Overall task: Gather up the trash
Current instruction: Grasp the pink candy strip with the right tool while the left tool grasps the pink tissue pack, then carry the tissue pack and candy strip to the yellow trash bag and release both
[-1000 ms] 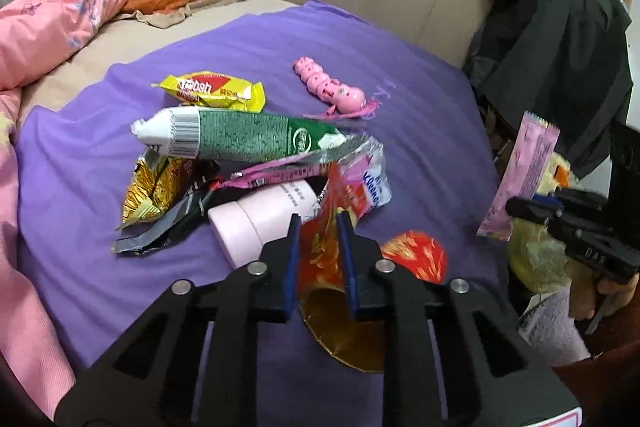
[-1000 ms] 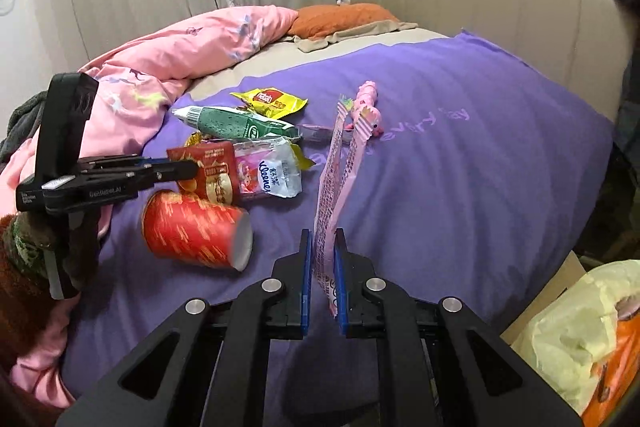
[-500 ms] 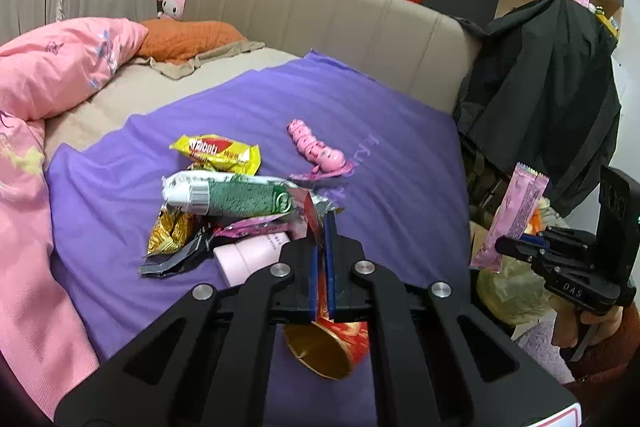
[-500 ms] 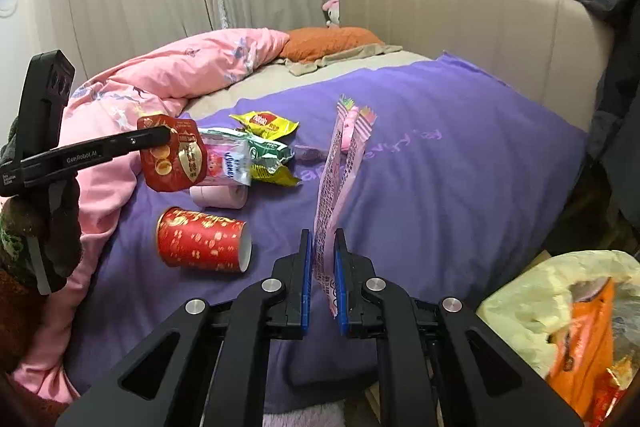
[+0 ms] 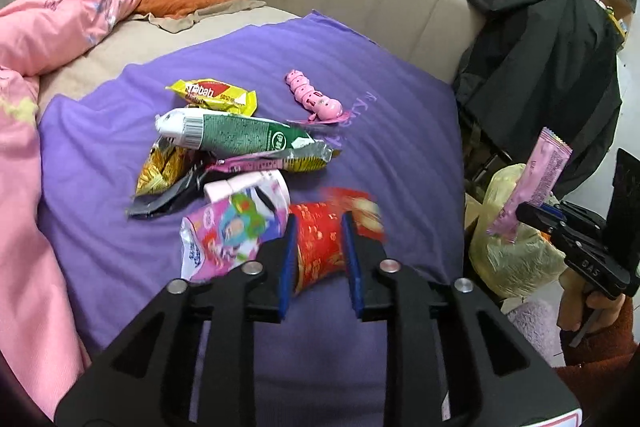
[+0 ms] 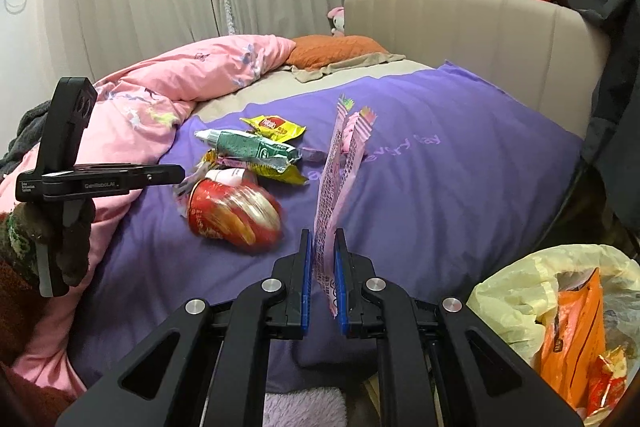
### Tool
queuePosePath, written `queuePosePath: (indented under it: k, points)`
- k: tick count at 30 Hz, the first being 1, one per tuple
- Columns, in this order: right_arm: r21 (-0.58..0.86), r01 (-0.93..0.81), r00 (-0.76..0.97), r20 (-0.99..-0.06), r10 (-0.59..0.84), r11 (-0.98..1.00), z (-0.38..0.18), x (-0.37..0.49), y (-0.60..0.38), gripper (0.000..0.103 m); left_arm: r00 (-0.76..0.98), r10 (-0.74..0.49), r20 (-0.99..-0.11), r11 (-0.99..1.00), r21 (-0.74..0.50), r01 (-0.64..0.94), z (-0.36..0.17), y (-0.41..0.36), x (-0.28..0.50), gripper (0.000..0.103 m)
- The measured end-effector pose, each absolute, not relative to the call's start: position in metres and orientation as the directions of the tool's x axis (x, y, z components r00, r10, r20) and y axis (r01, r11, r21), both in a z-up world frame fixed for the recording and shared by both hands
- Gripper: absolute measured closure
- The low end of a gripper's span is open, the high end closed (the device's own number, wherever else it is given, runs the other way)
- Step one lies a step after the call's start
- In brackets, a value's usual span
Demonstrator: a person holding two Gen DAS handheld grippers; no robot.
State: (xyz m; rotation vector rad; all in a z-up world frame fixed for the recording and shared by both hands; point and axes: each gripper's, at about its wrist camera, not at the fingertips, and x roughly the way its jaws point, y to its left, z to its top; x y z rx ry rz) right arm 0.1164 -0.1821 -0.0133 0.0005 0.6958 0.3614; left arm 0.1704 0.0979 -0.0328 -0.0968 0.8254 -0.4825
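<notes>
A pink wrapper (image 6: 334, 187) is being pinched upright by the right hand-held gripper (image 6: 323, 267). The left hand-held gripper (image 5: 318, 259) is being spread, jaws just opened; a blurred red wrapper (image 5: 360, 213) is seen just beyond its tips.

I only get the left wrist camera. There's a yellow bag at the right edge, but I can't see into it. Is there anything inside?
Observer: Yes. The right wrist view looks into the open yellow bag, and an orange packet stands inside it.
Operator: And the pink wrapper in the other gripper, is it a single strip?
Observer: Hard to say. Seen from behind, the pink wrapper shows two striped top ends side by side. They rise from the right gripper, which is shut on its lower end.
</notes>
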Motion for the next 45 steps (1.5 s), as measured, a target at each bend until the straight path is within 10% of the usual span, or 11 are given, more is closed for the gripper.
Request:
queuePosePath:
  k: [7, 30, 38, 45]
  points:
    - [0.121, -0.314, 0.703, -0.637, 0.316, 0.942, -0.021, 0.118, -0.185, 0.092, 0.614, -0.490, -0.619, 0.860, -0.226, 0.457, -0.017, 0.080, 0.152, 0.051]
    - [0.085, -0.333, 0.683, -0.665, 0.303, 0.939, -0.038, 0.114, -0.177, 0.092, 0.574, -0.289, -0.766, 0.950, -0.153, 0.273, -0.109, 0.145, 0.219, 0.041]
    - [0.078, -0.346, 0.682, -0.663, 0.307, 0.935, -0.033, 0.110, -0.170, 0.092, 0.526, -0.304, -0.795, 0.952, -0.266, 0.149, -0.122, 0.166, 0.230, 0.102]
    - [0.074, -0.347, 0.692, -0.653, 0.308, 0.935, -0.025, 0.101, -0.173, 0.092, 0.613, -0.311, -0.726, 0.950, -0.248, 0.189, -0.085, 0.161, 0.206, 0.101]
